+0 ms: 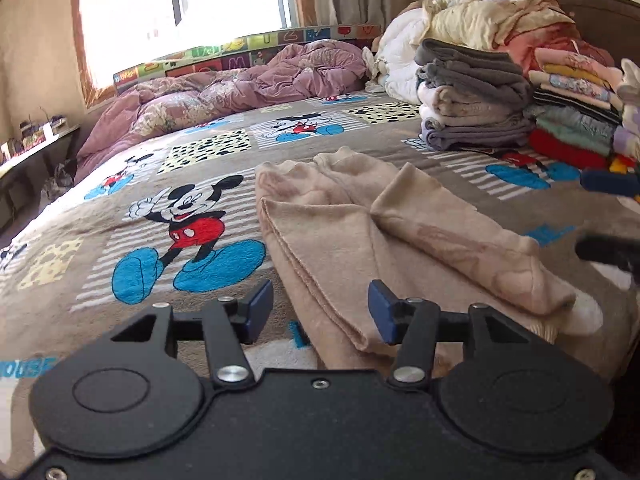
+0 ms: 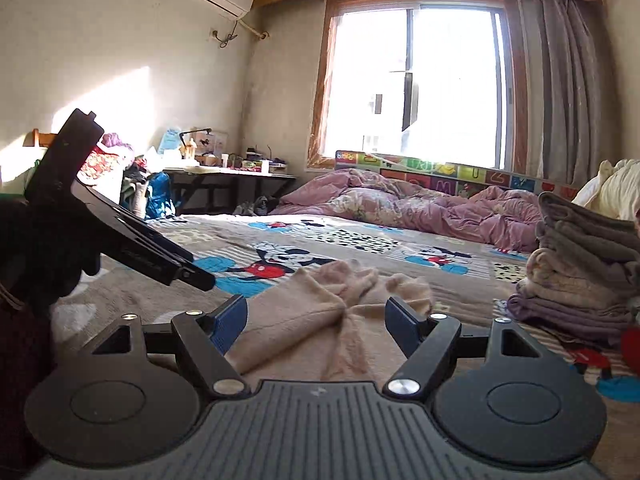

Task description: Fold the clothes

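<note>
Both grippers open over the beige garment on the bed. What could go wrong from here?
1. The beige garment lies in several layers with a flap folded over; the left gripper may pinch only the top layer and undo the fold.
2. Its far end is bunched and wrinkled, so the next fold could come out uneven.
3. The stacks of folded clothes sit close on the right; a wide sweep by the right gripper might topple them.
</note>
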`<state>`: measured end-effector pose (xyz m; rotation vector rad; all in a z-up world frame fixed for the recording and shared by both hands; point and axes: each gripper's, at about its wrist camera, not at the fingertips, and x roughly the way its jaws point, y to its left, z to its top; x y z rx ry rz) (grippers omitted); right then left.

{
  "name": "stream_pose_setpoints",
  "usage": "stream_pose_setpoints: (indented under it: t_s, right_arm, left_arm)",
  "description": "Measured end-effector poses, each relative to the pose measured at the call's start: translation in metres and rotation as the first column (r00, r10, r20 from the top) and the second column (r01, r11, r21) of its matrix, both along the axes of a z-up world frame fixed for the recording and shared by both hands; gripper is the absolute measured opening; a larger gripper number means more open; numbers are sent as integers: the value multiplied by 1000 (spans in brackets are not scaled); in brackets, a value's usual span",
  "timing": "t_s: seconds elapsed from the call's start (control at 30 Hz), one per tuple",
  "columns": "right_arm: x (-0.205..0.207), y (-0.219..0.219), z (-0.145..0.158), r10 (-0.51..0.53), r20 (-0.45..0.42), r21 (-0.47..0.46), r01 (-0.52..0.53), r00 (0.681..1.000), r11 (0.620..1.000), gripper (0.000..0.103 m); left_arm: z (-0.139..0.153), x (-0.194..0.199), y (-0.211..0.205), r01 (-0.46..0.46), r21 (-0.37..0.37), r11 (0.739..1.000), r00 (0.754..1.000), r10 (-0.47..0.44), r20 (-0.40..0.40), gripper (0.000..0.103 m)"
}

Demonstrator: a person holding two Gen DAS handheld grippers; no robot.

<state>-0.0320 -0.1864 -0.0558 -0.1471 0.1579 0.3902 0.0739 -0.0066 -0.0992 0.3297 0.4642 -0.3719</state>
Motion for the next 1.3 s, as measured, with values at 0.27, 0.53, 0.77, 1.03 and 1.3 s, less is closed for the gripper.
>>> stream_pose_setpoints:
  t_s: [0.27,0.53,0.77,1.03,1.3]
  right_arm:
    - [-29,12,-43,-63,-38,-481,37,997,876,75]
    - [-29,40,-83,-73,-86,-681,-5,994,733,76]
    - [-14,51,-87,22,-1,-781,-14,1000,624,76]
    - [-9,45,-90,82,79,-813,17,993,583,76]
    - [7,35,-84,218,106,-857,-22,970,516,77]
  left_arm:
    - [-50,-54,-11,209,407,889,957,-271,101,66]
    - [-109,-71,-32,201,716,668,895,-422,143,68]
    - [-119,-64,-29,146,794,591,836,-503,220,70]
    - [-121,-55,-26,117,788,604,811,-517,276,71]
    - [-118,-38,-9,121,826,550,717,-624,311,71]
